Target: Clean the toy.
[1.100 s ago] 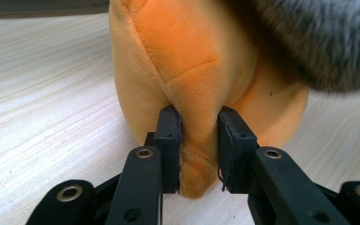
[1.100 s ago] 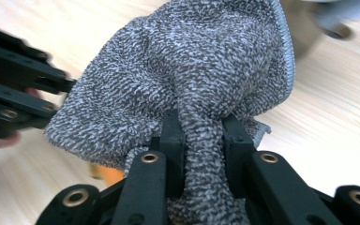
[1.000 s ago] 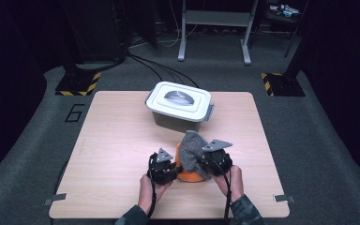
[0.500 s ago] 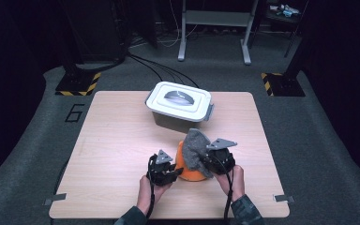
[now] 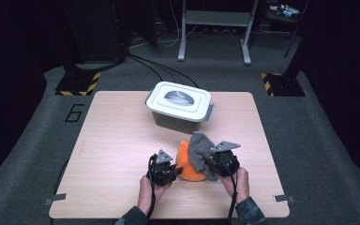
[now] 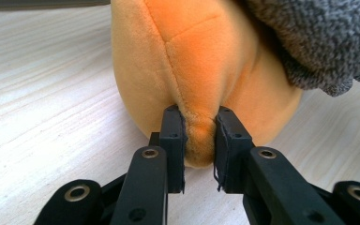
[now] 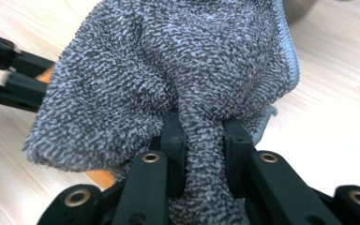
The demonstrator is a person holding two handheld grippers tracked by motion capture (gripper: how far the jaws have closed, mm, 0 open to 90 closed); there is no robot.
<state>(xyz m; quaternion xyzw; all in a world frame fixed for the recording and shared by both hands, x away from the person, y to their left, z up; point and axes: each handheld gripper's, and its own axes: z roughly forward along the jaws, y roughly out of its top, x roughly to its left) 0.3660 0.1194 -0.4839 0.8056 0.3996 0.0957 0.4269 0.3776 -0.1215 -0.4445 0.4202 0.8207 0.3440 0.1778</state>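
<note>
Looking from the high view, the orange plush point(image 5: 187, 164) lies on the table point(image 5: 112, 154) nearer the person than the white lidded box point(image 5: 178, 105), left gripper point(image 5: 168, 172) at its near-left end and grey cloth point(image 5: 200, 151) draped over it.

In the left gripper view, the jaws have just been closing and now pinch only a small fold of plush point(image 6: 201, 136); it could slip free.

In the right gripper view, the right gripper point(image 7: 201, 140) clamps bunched cloth point(image 7: 168, 70); tugging may drag the plush.

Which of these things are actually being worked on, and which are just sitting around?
In use:
- orange plush toy, pinched by the left gripper
- grey cloth, pinched by the right gripper

Sitting around:
- white lidded box at the back of the table
</note>
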